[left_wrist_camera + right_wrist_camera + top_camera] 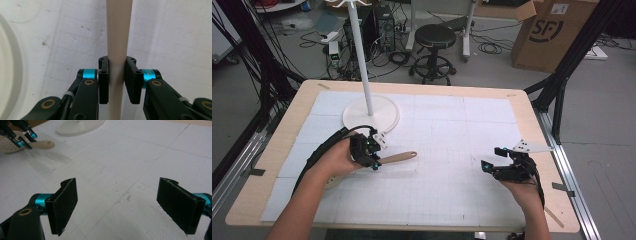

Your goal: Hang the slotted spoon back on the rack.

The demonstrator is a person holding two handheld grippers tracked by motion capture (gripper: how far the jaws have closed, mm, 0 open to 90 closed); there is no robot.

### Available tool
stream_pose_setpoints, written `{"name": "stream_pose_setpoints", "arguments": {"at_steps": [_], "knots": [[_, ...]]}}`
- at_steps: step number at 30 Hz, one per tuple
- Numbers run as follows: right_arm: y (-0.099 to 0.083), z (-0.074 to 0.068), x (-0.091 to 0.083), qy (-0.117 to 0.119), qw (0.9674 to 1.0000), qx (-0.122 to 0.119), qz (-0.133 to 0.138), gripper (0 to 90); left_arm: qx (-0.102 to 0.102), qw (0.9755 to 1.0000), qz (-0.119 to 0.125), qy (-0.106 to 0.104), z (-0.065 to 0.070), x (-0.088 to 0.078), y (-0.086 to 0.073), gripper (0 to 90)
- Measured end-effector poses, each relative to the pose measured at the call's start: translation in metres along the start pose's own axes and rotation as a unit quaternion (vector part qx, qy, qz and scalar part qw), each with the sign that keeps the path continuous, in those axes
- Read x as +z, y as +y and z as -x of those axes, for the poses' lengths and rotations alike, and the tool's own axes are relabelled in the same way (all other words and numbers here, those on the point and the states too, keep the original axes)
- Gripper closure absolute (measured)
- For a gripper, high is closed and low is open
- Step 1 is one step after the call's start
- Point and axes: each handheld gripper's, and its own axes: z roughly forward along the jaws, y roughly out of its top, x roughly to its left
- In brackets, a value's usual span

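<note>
Gripping the pale wooden handle of a perforated cream spoon-like utensil [397,158] in my left claw [373,153], I have both jaws pressed against its round shaft, as the left gripper view shows [117,50]. The utensil sits just in front of the round white base of the coat-stand pole [371,114], its handle tip pointing away from that base toward the middle of the desk [512,100]; the perforated head lies under my left hand, seen in the right gripper view [7,145].

My right claw [497,162] hovers well apart from the stand base, on the far side of the white gridded foam mat [452,200], jaws spread wide and holding nothing.

To do this step well, I judge I should keep the pinch square across the shaft so the round handle cannot roll between the pads, lift smoothly, and keep clear of the stand base. The grip sits near the head end, so the long free handle may droop; a firm, level hold should counter that.
</note>
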Motion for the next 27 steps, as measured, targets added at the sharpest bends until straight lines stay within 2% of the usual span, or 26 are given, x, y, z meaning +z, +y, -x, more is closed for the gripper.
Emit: {"name": "stream_pose_setpoints", "arguments": {"at_steps": [1,4,5,7,8,11,12,13,15,16,17,19,21,25,27], "knots": [[0.0,0.0,0.0,0.0,1.0,-0.001,0.0,16.0,-0.009,0.9997,0.021,0.004,0.0,-0.01,-0.002,75.3],[0.0,-0.001,0.001,0.001,1.0,-0.001,-0.001,16.0,-0.017,0.9992,0.036,0.008,-0.001,-0.019,-0.005,75.3],[0.0,-0.001,0.001,0.001,1.0,-0.002,0.0,16.0,-0.027,0.9981,0.053,0.013,-0.001,-0.026,-0.008,75.3],[0.0,-0.001,0.001,0.001,1.0,-0.002,0.0,16.0,-0.027,0.9979,0.056,0.016,-0.002,-0.031,-0.009,75.3],[0.0,-0.001,0.001,0.001,1.0,-0.003,0.001,16.0,-0.033,0.997,0.066,0.021,-0.002,-0.038,-0.011,75.3],[0.001,-0.001,0.001,0.002,1.0,-0.003,0.0,16.0,-0.043,0.9956,0.079,0.028,-0.002,-0.045,-0.014,75.3],[0.001,-0.002,0.002,0.003,1.0,-0.002,-0.001,16.0,-0.042,0.9948,0.086,0.033,-0.002,-0.053,-0.016,75.3],[0.001,-0.002,0.002,0.003,1.0,-0.002,-0.001,16.0,-0.042,0.9948,0.086,0.033,-0.002,-0.053,-0.016,75.3],[0.001,-0.002,0.002,0.002,1.0,-0.004,-0.003,16.0,-0.047,0.993,0.102,0.037,-0.002,-0.06,-0.018,75.3],[0.0,-0.002,0.002,0.002,1.0,-0.005,-0.002,16.0,-0.047,0.9917,0.111,0.043,-0.003,-0.068,-0.02,75.3],[0.0,-0.002,0.002,0.002,1.0,-0.005,-0.002,16.0,-0.054,0.9898,0.124,0.043,-0.002,-0.071,-0.021,75.3],[0.0,-0.002,0.002,0.002,1.0,-0.003,-0.002,16.0,-0.057,0.9876,0.137,0.049,-0.002,-0.077,-0.023,75.3],[0.0,-0.002,0.002,0.002,1.0,-0.004,-0.001,16.0,-0.058,0.987,0.141,0.05,-0.003,-0.081,-0.025,75.3],[0.0,-0.003,0.003,0.002,1.0,-0.006,-0.002,16.0,-0.068,0.9812,0.169,0.062,-0.003,-0.095,-0.032,75.3],[0.0,-0.003,0.003,0.002,1.0,-0.006,-0.004,16.0,-0.07,0.9808,0.171,0.062,-0.003,-0.099,-0.033,75.3]]}}
